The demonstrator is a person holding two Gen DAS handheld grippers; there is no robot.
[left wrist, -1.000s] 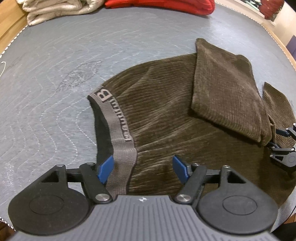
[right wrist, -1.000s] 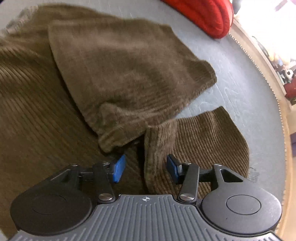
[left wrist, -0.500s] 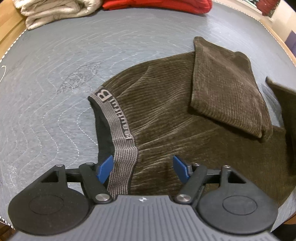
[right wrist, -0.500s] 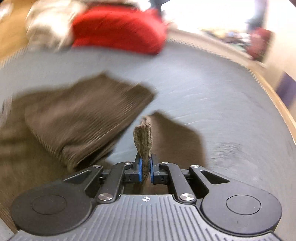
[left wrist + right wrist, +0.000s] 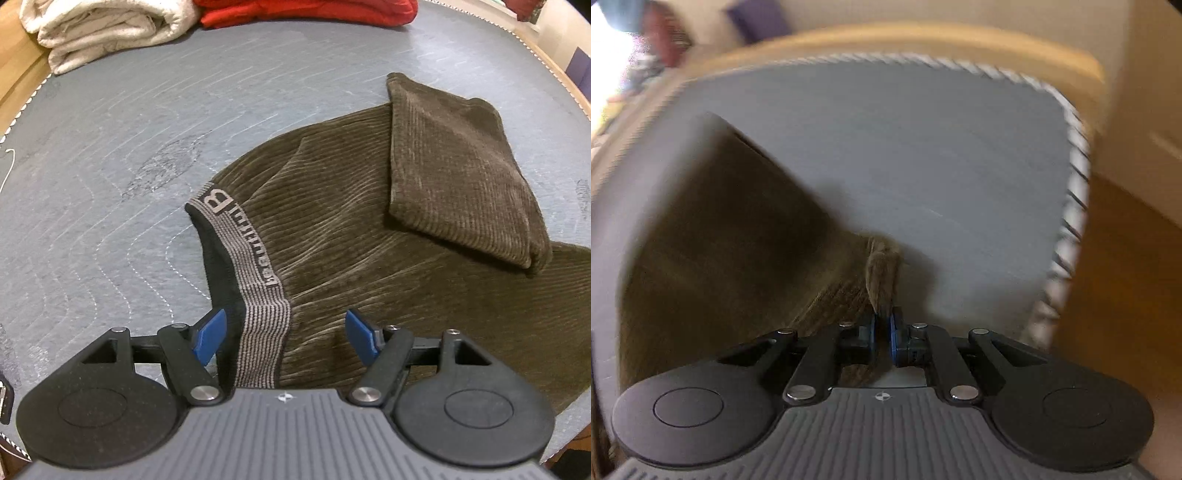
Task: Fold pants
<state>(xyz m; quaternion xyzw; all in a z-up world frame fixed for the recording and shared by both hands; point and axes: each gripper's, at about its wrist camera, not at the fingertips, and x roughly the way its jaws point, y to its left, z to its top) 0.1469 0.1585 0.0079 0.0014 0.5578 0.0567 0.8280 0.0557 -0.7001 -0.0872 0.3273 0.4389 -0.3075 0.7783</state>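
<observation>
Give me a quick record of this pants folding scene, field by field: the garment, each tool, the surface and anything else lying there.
garment: brown corduroy pants spread on the mat, one leg folded over the body
waistband: grey striped band, lying between the left tool's fingers
left tool: left tool open, low over the waistband, gripping nothing
right tool: right tool shut on a pinch of brown fabric; view blurred
surface: grey quilted mat
other items: folded cream towel and red cloth at the far edge
</observation>
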